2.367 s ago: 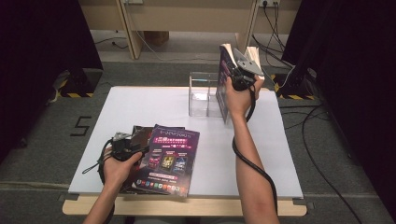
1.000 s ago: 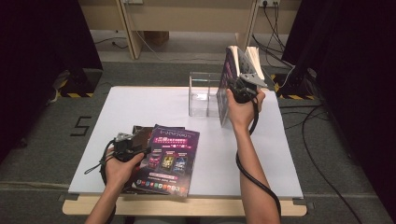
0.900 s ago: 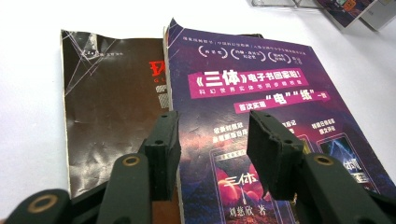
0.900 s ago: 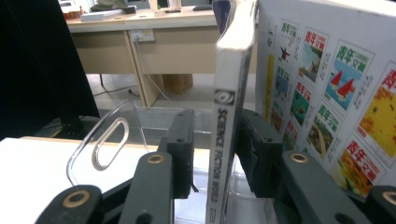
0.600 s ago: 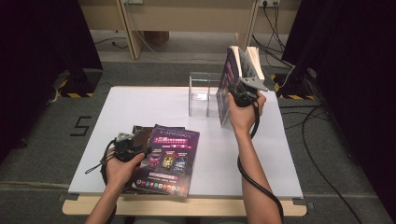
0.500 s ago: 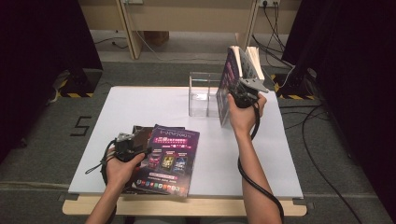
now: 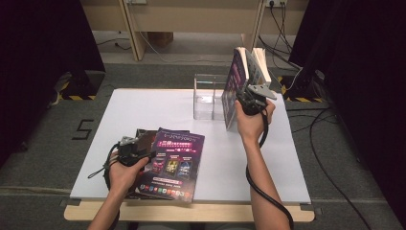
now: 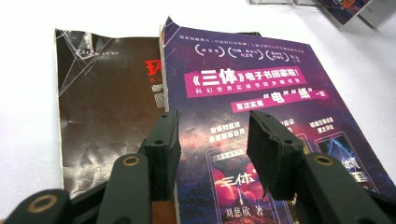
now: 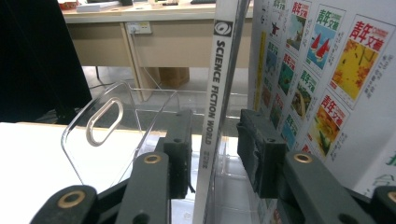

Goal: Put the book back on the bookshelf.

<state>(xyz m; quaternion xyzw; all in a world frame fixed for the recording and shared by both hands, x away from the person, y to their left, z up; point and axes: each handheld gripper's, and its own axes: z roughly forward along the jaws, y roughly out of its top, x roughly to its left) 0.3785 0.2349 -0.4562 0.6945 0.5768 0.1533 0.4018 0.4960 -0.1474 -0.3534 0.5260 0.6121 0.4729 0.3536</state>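
Left gripper point(image 7: 136, 152): low over the stack at the near left of the white table point(image 7: 143, 110); its jaws stand apart with nothing clamped between them, both pads clear of the cover.
Flat magazines: two counted. The purple magazine point(image 8: 261, 102) lies right beneath and ahead of the left jaws; the dark magazine point(image 8: 107, 107) sits under it, showing out to the left of the left-hand jaw.
Hidden at left: the lower part of the purple cover is cut off behind the jaws; the dark magazine's red title is half covered by the purple one, and its cover is creased.
Clear holder point(image 7: 209, 96): one, standing at the table's far side; in the right gripper view its curved handle wall rises to the left of the jaws.
Right gripper point(image 7: 246, 101): raised at the holder's right end; its jaws have just been opening, and now stand either side of a spine without visibly pressing on it.
Spine magazine point(image 9: 218, 93): upright between the right jaws, lettered SCIENCE FICTION WORLD; its foot is cut off behind the jaws.
White magazine point(image 9: 322, 79): upright just right of the right-hand jaw, its back cover tiled with small covers; cropped by the frame edge.
Upright count: at least two; from above the leaning group is too tightly packed to count surely.
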